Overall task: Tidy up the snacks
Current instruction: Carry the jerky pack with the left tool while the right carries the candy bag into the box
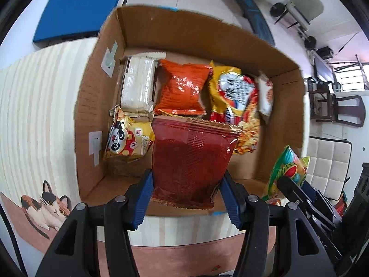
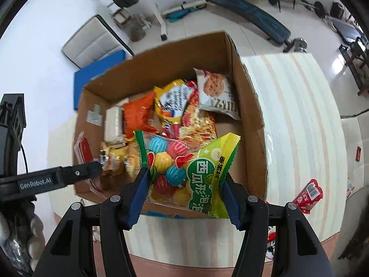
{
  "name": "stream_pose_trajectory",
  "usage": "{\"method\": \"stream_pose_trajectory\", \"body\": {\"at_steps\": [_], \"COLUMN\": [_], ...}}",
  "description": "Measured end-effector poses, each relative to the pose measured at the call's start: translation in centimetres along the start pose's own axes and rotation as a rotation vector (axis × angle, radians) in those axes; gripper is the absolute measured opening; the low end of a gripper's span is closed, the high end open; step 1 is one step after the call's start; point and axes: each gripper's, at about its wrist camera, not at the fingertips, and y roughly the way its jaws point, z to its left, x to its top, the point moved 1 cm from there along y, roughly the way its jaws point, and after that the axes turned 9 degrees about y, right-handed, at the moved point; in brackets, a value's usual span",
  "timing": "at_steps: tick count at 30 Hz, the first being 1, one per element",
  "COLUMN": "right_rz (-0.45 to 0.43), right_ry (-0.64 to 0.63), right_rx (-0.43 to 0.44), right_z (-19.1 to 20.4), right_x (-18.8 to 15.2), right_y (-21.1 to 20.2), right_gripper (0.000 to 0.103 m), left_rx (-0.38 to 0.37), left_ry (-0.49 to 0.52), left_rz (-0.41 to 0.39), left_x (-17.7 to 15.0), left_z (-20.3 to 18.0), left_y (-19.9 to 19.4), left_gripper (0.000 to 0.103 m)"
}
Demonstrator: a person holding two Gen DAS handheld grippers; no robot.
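Observation:
An open cardboard box (image 1: 92, 106) (image 2: 251, 106) stands on a striped table and holds several snack packs: a white pack (image 1: 138, 85), an orange bag (image 1: 182, 90), a yellow bag (image 1: 233, 92), a panda pack (image 1: 129, 138) and a cookie pack (image 2: 215, 92). My left gripper (image 1: 186, 198) is shut on a dark red bag (image 1: 191, 161), held over the box's near side. My right gripper (image 2: 184, 194) is shut on a green bag of coloured balls (image 2: 184, 168), held over the box's near right part; it also shows in the left wrist view (image 1: 288, 173).
A red packet (image 2: 309, 195) lies on the striped tablecloth (image 2: 295, 115) right of the box. A cat picture (image 1: 46, 205) is on the cloth at the left. Beyond the table are a blue mat (image 1: 78, 11), gym benches and chairs.

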Motion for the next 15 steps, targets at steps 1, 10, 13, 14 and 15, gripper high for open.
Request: {"method": "stream_pose_trajectory", "body": {"at_steps": [1,10,13,14,15], "right_rz": [0.007,0.108,0.118,0.121,0.126], "right_ry": [0.004,0.018,-0.013,-0.023,-0.034], "right_rx": [-0.003,-0.060,-0.097,-0.101,-0.107], "right_z": [-0.2,-1.4,-1.2,-1.0,-0.8], "right_x": [0.0,-0.1,0.1,0.1,0.1], "right_y": [0.4,4.4,5.0,5.0,5.0], "right_gripper": [0.063,0.073,0.097,0.097,0.097], "left_rx": [0.005,0.018,0.062,0.061,0.067], "left_ry": [-0.005,-0.006,0.008,0.015,0.016], "left_rz": [0.011,0.142,0.139,0.138,0.130], "left_x": [0.2,-0.1,-0.5,-0.7,-0.8], "left_z": [0.2,1.3,1.4,1.3,1.3], "left_y": [0.5,4.4,4.9,5.0,4.9], "left_gripper": [0.054,0.056,0.078,0.084,0.086]}}
